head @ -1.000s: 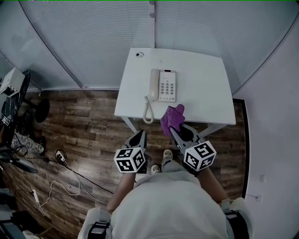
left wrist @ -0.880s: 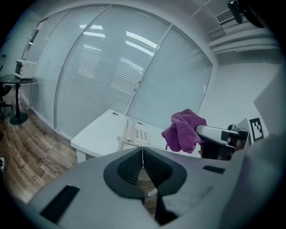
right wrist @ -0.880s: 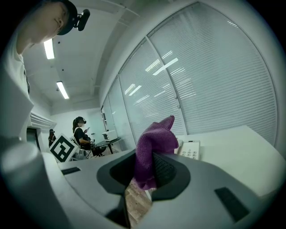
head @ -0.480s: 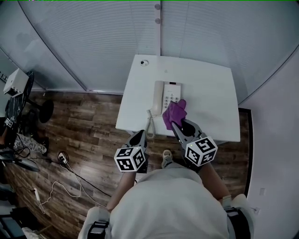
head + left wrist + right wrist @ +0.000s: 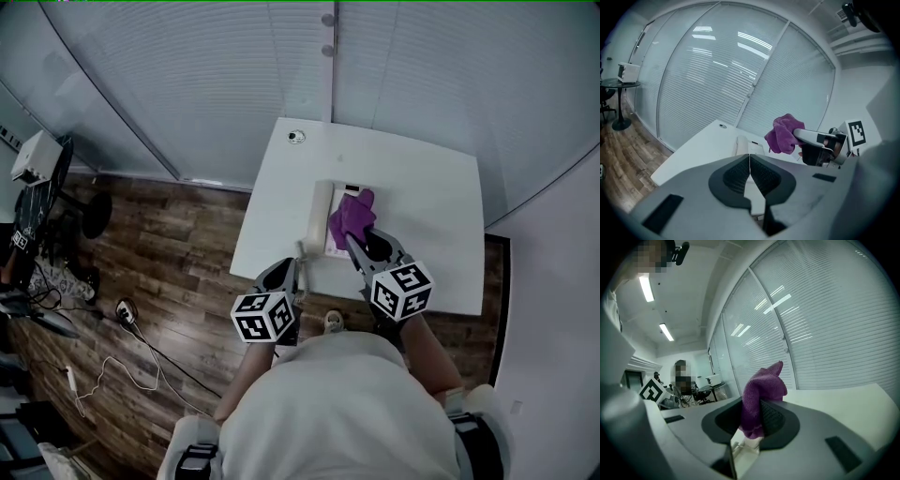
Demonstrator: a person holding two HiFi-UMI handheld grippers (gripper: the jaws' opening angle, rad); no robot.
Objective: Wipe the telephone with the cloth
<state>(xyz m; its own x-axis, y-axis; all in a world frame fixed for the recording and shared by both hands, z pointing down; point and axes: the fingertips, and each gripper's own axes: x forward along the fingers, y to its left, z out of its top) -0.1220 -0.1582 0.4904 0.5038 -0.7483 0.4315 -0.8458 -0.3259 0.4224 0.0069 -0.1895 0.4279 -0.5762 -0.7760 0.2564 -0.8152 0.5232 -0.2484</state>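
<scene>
Purple cloth [image 5: 353, 214]: clamped in right gripper [image 5: 356, 241], over telephone [image 5: 321, 206].
Telephone axis: 12 to 6 o'clock.
Left gripper [image 5: 294, 267]: closed, empty.

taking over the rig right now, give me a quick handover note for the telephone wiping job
Left gripper: shut, empty, at the near edge of the table.
Right gripper: shut on the purple cloth, which bunches up past the jaws.
Telephone: on the white table, handset on it. In the head view the cloth covers its keypad; whether it touches cannot be told.
Done: cloth gripped and over the telephone.
Left: the wipe itself.
</scene>
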